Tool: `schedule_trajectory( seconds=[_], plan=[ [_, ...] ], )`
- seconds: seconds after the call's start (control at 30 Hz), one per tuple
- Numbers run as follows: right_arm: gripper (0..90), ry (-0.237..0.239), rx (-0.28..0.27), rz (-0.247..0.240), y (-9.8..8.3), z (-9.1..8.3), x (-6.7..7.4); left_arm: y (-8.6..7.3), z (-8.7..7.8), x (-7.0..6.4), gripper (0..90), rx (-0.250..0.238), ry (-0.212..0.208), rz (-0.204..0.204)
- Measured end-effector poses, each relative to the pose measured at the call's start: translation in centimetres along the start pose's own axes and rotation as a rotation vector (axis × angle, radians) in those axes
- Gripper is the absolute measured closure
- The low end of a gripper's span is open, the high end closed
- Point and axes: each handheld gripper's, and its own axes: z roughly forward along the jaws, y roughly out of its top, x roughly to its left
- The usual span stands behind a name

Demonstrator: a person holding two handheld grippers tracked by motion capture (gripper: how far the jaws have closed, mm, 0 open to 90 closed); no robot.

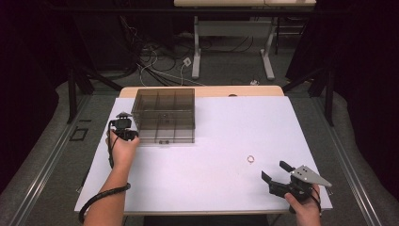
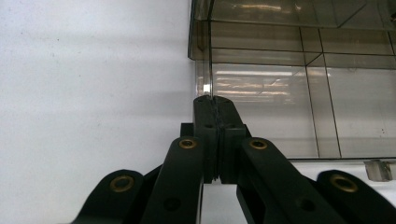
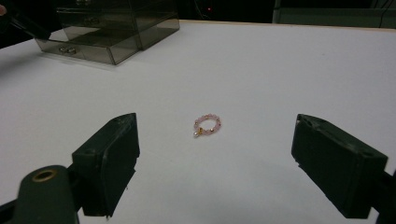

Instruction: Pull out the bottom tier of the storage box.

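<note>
My left gripper (image 2: pixel 212 100): jaws together, tips at the smoky box (image 2: pixel 299 79) corner; contact unclear
My right gripper (image 3: pixel 215 158): jaws apart; beaded ring (image 3: pixel 207 125) beyond them, its charm tiny

So the drawer box (image 1: pixel 163 115) sits at the far left of the worktop (image 1: pixel 226 127), left gripper (image 1: pixel 125 133) right up against its left side. The bead ring (image 1: pixel 251 158) lies well off to the right, just ahead of the right gripper (image 1: pixel 276 172) at the near right corner.
</note>
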Motion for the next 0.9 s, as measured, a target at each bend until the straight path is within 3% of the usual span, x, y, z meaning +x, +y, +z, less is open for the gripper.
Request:
schedule_trajectory(
  seconds=[0.27, 0.33, 0.37, 0.5, 0.6, 0.63, 0.67, 0.87, 0.9],
  plan=[
    [14.7, -0.004, 0.023, -0.006, 0.08, -0.21, -0.03, -0.22, -0.16, -0.03, 89.7, 0.002, -0.001, -0.003],
    [14.7, -0.006, -0.011, 0.000, 0.00, 0.03, 0.03, -0.32, -0.16, 0.01, 89.7, -0.001, -0.003, -0.006],
    [14.7, -0.003, 0.024, -0.006, 0.09, -0.21, -0.03, -0.35, -0.18, 0.02, 89.7, -0.003, -0.004, -0.007],
    [14.7, -0.003, 0.024, -0.006, 0.09, -0.21, -0.03, -0.45, -0.22, 0.04, 89.6, -0.004, -0.005, -0.003],
    [14.7, -0.003, 0.020, -0.006, 0.09, -0.19, -0.02, -0.53, -0.26, 0.05, 89.6, -0.001, -0.006, -0.007],
    [14.7, -0.005, -0.012, 0.002, 0.01, 0.03, 0.05, -0.55, -0.23, 0.00, 89.6, -0.007, -0.005, -0.009],
    [14.7, -0.002, 0.020, -0.006, 0.09, -0.19, -0.02, -0.58, -0.23, -0.03, 89.6, -0.008, -0.004, -0.010],
    [14.7, -0.002, -0.001, -0.005, 0.04, -0.02, 0.03, -0.74, -0.19, 0.11, 89.5, -0.008, -0.009, -0.009],
    [14.7, 0.000, 0.019, -0.005, 0.10, -0.19, 0.00, -0.80, -0.14, 0.18, 89.4, -0.003, -0.011, -0.009]
  ],
)
